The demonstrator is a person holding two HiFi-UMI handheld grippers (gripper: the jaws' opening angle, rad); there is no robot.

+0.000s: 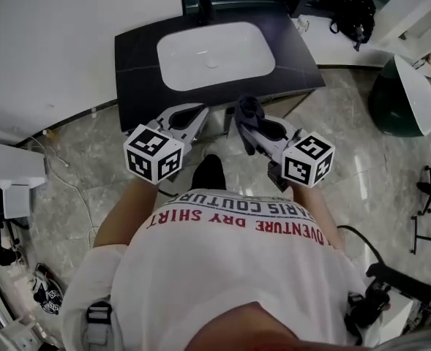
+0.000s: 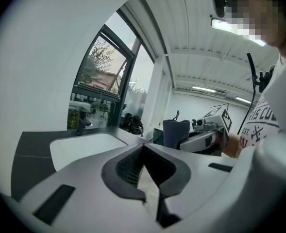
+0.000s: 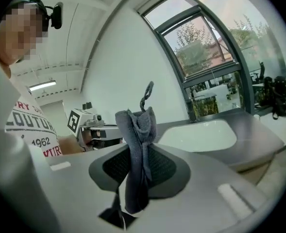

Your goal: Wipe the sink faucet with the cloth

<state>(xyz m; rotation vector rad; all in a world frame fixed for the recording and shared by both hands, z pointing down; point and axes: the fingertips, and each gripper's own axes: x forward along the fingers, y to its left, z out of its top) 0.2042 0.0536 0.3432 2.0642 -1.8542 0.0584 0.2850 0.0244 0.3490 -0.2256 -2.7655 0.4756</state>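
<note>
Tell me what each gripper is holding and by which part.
The right gripper pinches the dark grey cloth along its bunched middle; the left gripper is shut on nothing.

You stand in a lab-like test room: a lone sink counter (image 1: 138,64), with cables (image 1: 357,234) and camera gear (image 1: 376,295) on the marble floor (image 1: 354,163).

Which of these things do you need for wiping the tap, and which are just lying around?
For the job:
- dark grey cloth, clamped in the right gripper
- dark metal faucet
- white sink basin

Just lying about:
- black backpack
- dark green and white tub
</note>
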